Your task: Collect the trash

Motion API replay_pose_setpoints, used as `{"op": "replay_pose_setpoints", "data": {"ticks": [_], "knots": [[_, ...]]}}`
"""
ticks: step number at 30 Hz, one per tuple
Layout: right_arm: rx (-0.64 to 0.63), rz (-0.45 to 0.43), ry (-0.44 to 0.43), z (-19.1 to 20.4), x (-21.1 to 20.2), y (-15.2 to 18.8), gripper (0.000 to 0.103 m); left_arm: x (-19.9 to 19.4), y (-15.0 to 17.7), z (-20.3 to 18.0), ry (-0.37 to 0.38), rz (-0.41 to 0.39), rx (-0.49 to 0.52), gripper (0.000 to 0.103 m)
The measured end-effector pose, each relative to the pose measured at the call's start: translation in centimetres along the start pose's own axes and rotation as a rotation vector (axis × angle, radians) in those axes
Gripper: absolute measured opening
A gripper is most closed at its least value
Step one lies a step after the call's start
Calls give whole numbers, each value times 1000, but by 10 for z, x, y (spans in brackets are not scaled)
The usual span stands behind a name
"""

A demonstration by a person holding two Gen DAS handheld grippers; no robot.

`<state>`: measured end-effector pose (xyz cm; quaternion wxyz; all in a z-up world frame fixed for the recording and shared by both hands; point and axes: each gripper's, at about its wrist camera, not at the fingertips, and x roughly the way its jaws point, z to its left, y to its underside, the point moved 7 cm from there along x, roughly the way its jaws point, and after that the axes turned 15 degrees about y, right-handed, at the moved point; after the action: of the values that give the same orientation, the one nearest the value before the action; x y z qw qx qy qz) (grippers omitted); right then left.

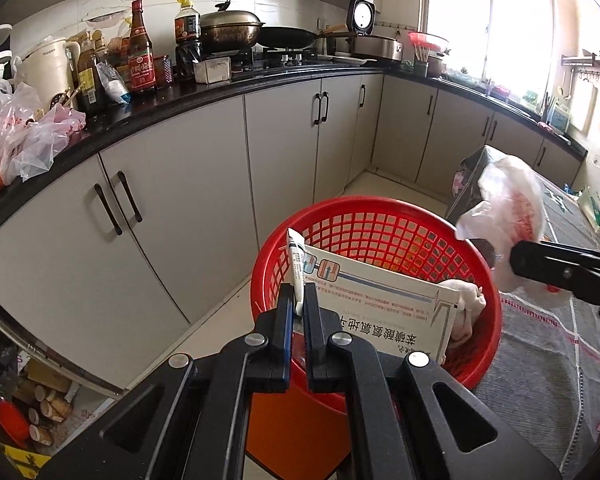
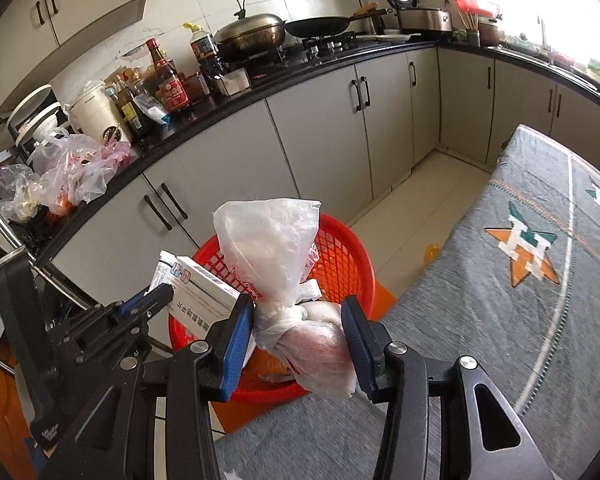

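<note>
A red plastic basket (image 1: 388,220) stands on an orange stool beside the cloth-covered table; it also shows in the right wrist view (image 2: 340,256). My left gripper (image 1: 299,300) is shut on a white tube (image 1: 296,264) and holds it over the basket's near rim, next to a white medicine box (image 1: 384,304) leaning in the basket. My right gripper (image 2: 298,332) holds a knotted clear plastic bag (image 2: 276,248) between its blue pads (image 2: 236,344), above the basket's right side. That bag also shows in the left wrist view (image 1: 508,208). Crumpled pale trash (image 1: 468,312) lies in the basket.
Grey cabinets (image 1: 204,184) under a black counter (image 1: 172,104) run along the left and back. The counter carries bottles (image 1: 140,52), plastic bags (image 1: 24,136), a wok (image 1: 230,28) and a stove. The table with a grey star-print cloth (image 2: 520,264) lies to the right.
</note>
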<state>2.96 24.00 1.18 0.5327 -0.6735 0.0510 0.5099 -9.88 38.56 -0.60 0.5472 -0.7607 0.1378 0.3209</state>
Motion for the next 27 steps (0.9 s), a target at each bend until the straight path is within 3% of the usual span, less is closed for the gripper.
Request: {"op": "replay_pose_setpoints", "data": {"ticks": [15, 27], "knots": [[2, 43, 11, 7, 34, -10, 52, 12, 5, 0, 3, 18, 15, 8], [32, 26, 13, 2, 30, -15, 64, 8, 0, 1, 9, -16, 4, 53]]}}
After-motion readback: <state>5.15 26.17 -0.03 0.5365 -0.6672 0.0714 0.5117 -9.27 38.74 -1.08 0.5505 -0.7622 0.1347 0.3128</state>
